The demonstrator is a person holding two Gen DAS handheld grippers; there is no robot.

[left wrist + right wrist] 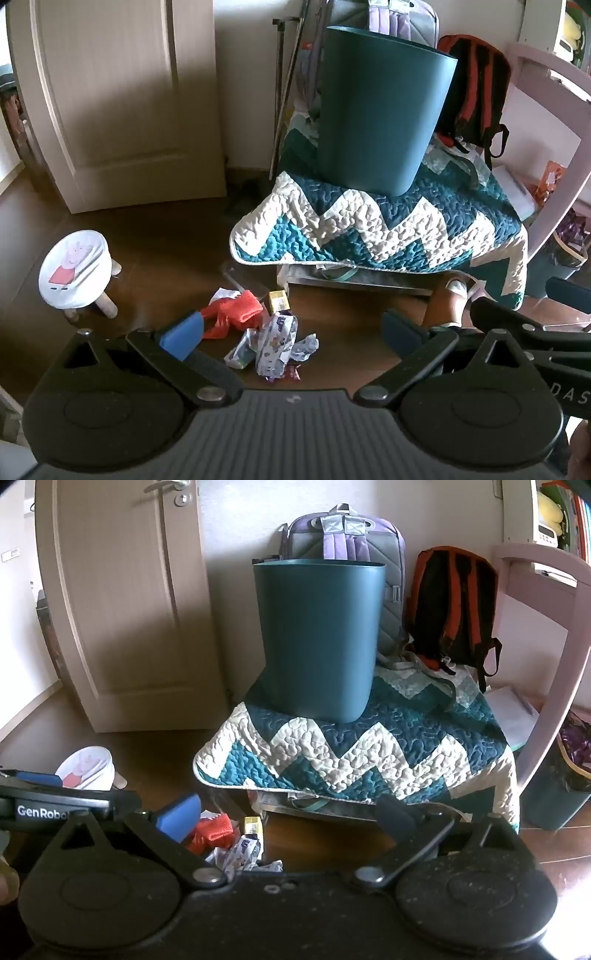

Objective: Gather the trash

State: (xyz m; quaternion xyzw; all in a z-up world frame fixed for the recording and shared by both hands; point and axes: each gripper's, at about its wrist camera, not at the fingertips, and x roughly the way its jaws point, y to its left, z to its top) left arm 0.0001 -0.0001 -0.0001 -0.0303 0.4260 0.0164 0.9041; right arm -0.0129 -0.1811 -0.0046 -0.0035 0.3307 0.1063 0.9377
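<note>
We saw the trash lying in a small heap on the dark wooden floor (155, 236), just in front of the quilt-draped seat: a red mesh bag (236, 310), a small yellowish carton (279, 301) just beside it, a crumpled purple-and-white wrapper (275, 341) nearer to us, and a blue-green packet (240, 350) touching that wrapper. The teal waste bin (380, 110) stood upright on the zigzag quilt (369, 225), well above the heap. Behind the bin leaned a purple-and-grey backpack (345, 535), and a red-and-black backpack (452, 609) sat beside it. A small white stool with a cartoon pig print (74, 269) stood on the floor to the left, apart from the heap, before the pale door (110, 92). Our left hand-held gripper (291, 334) hung over the trash with its jaws spread wide and nothing between them, the blue pad (183, 334) near the red mesh. Our right hand-held gripper (288, 814) was likewise released and empty, held close beside the left one, its view facing the bin and quilt.
</note>
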